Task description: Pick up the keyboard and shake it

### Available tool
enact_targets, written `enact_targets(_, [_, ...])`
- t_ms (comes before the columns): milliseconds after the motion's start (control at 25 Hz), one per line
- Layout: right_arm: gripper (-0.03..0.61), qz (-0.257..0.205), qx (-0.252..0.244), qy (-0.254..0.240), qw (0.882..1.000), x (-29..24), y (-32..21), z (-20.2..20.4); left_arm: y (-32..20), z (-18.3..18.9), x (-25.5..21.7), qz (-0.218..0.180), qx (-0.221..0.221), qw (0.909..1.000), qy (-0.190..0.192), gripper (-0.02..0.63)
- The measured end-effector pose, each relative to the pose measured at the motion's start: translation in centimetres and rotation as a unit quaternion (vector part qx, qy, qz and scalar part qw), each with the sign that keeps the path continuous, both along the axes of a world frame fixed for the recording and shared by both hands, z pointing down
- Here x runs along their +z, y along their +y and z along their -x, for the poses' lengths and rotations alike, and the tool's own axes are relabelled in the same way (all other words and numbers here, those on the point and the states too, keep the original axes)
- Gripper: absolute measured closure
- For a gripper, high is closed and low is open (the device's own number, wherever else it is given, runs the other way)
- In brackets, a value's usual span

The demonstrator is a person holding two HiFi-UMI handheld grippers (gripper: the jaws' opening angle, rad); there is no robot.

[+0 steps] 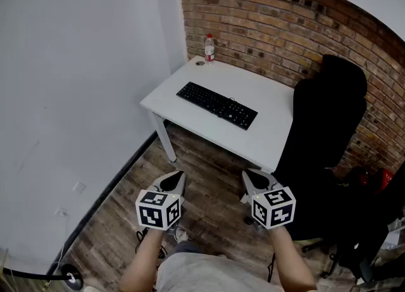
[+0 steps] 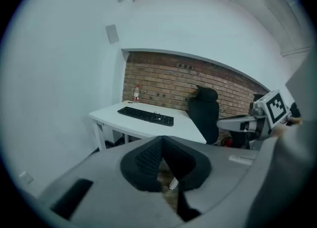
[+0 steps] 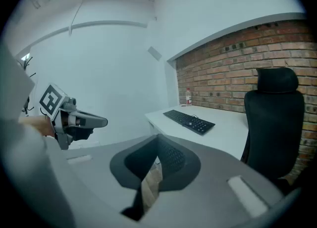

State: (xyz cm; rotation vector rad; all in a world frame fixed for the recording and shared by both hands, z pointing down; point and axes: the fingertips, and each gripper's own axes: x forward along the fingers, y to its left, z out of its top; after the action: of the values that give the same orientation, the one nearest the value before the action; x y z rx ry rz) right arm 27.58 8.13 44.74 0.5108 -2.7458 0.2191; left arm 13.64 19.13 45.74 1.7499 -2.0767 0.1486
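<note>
Left gripper (image 1: 177, 178), right gripper (image 1: 249, 178), then desk (image 1: 269, 133) with keyboard (image 1: 216, 105), bottle (image 1: 209, 48); chair (image 1: 326, 113) beside.

— Your black high-backed office chair (image 1: 326, 126) hides the right end of the white rectangular table (image 1: 266, 94).
— And the key legends on the black flat keyboard (image 1: 216, 105)?
— Too small for you to read.

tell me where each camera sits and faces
Head view: on the head, looking down at desk and keyboard; forearms, left tool, right tool show.
Left gripper view: on left tool, along its shut jaws toward the desk; right tool at right.
Right gripper view: on right tool, likewise; left tool at left.
All share the keyboard.
</note>
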Motion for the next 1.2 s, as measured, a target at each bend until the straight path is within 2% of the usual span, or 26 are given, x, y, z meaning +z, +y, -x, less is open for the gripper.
enact_targets(280, [0.571, 0.006, 0.004, 0.001, 1.000, -0.2, -0.7, -0.1, -0.8, -0.1, -0.4, 0.004, 0.000, 1.0000, 0.000, 0.621])
enact_targets(560, [0.571, 0.013, 0.008, 0.002, 1.000, 0.2, -2.3, 1.0, -2.5, 1.6, 0.0, 0.007, 0.004, 1.0000, 0.004, 0.621])
enact_targets(880, [0.571, 0.020, 0.030, 0.008, 0.999, 0.2, -5.4, 6.3, -6.8, 7.1, 0.1, 0.008, 0.031, 0.9994, 0.013, 0.621])
enact_targets(1200, [0.571, 0.027, 0.070, 0.015, 0.997, -0.2, -7.9, 12.4, -9.7, 14.2, -0.1, 0.011, 0.056, 0.9981, 0.023, 0.621])
